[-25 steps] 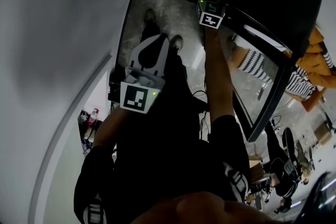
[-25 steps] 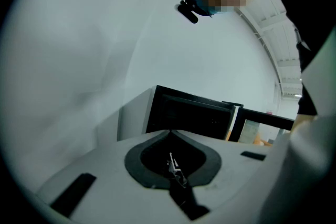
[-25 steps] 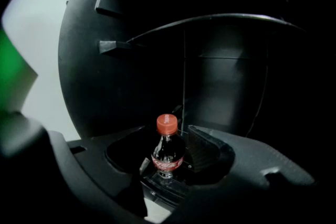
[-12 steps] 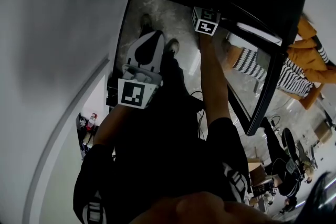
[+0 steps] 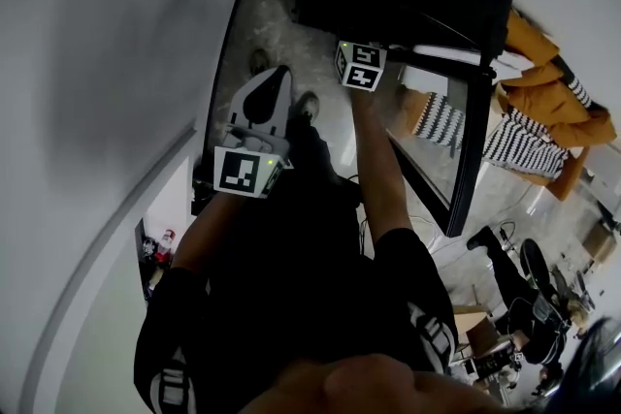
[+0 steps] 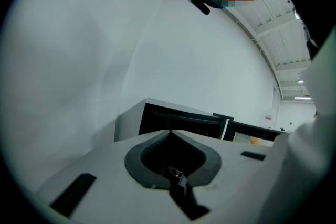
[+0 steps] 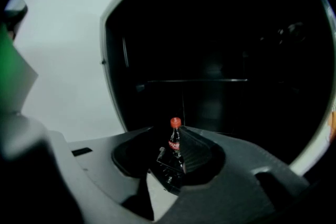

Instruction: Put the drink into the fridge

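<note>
Now, left jaws shut, right jaws closing empty, the bottle [image 7: 174, 138] stands apart inside the fridge [image 7: 220, 50].

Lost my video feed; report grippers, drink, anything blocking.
Left gripper shut, empty. Right gripper part open, just been closing, grips nothing. Cola bottle upright inside fridge. Door open, nothing seen blocking.

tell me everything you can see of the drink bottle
The drink bottle is small and dark, cola-like, with a red cap and a red label band. It stands upright inside the dark fridge; what it rests on is too dark to tell. It shows in the gap of the right gripper, whose jaws have just been closing, yet it looks to stand beyond them, ungripped.
</note>
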`<state>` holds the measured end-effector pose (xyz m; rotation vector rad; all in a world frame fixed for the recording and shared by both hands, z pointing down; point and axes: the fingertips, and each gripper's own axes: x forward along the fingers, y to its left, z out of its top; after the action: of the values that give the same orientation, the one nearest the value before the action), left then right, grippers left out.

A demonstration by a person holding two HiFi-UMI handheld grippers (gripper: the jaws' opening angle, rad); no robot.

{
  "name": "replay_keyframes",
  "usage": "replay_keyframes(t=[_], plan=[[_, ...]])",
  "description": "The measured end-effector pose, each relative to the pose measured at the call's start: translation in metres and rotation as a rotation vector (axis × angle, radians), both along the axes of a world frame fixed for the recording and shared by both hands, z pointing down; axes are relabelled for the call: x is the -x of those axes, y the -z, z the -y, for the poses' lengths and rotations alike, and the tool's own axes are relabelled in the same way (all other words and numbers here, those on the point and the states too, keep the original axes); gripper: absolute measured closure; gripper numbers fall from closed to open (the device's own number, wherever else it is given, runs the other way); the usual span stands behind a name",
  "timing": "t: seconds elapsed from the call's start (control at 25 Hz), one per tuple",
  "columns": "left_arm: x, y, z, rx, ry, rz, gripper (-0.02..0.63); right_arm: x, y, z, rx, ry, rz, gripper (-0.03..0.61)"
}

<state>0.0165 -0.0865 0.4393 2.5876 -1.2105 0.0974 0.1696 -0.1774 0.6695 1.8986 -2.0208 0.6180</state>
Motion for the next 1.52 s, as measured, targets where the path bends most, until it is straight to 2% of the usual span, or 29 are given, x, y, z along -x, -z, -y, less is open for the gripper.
replay_keyframes(t=[0.4,0.84,1.12,1.52], plan=[[-0.011,0.038,-0.035,-0.027,-0.009,0.002,0.609,-0.010,0.064,-0.061,-0.044,-0.046,0.038,0.537],[-0.016,0.073,-0.067,-0.082,-0.035,-0.022,0.609,-0.008,0.116,-0.116,-0.033,-0.093,0.073,0.572],[-0.008,0.092,-0.057,-0.136,-0.098,-0.028,0.609,0.002,0.152,-0.141,-0.065,-0.117,0.054,0.575],[0.026,0.095,-0.053,-0.122,-0.152,-0.039,0.609,0.031,0.226,-0.176,-0.171,-0.155,0.011,0.577]])
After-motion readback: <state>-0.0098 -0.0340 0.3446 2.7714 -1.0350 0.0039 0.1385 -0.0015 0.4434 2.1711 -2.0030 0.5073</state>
